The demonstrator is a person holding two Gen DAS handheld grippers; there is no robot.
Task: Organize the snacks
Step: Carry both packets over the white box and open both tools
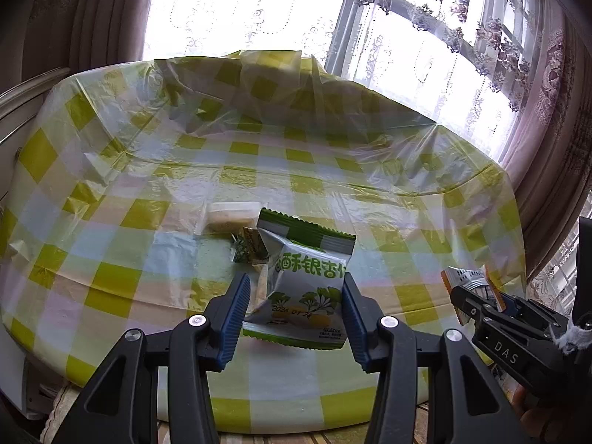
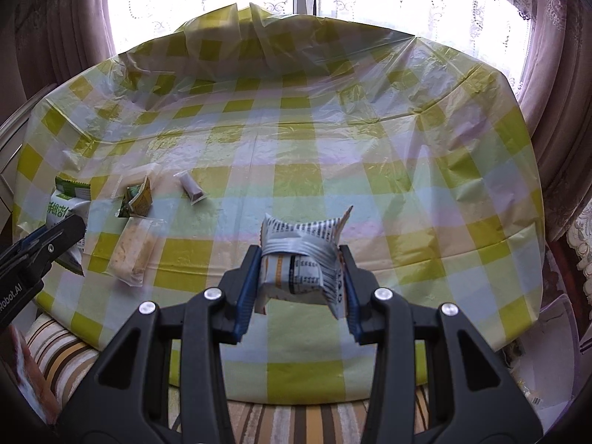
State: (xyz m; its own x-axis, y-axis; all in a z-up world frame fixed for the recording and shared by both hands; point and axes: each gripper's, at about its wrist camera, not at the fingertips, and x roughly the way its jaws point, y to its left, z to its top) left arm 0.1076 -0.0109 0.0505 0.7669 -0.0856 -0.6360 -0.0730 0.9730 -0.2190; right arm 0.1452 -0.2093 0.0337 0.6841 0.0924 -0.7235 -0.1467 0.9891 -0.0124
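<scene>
Behind the checked table [image 2: 370, 140] hang lace curtains [image 1: 462, 37]. Left gripper [image 1: 294, 305] is clamped on a green snack bag [image 1: 303, 288] and right gripper [image 2: 299, 277] on a grey packet [image 2: 296, 270], both lifted, probably for sorting beside the small snacks [image 2: 137, 199] lying at the left.

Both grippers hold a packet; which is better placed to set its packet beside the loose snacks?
Left. The left gripper holds its green-and-white packet next to the clear-wrapped snack; the right gripper is farther off.

Green-white snack packet [image 1: 303, 285], yellow-green checked tablecloth [image 1: 148, 170]
</scene>
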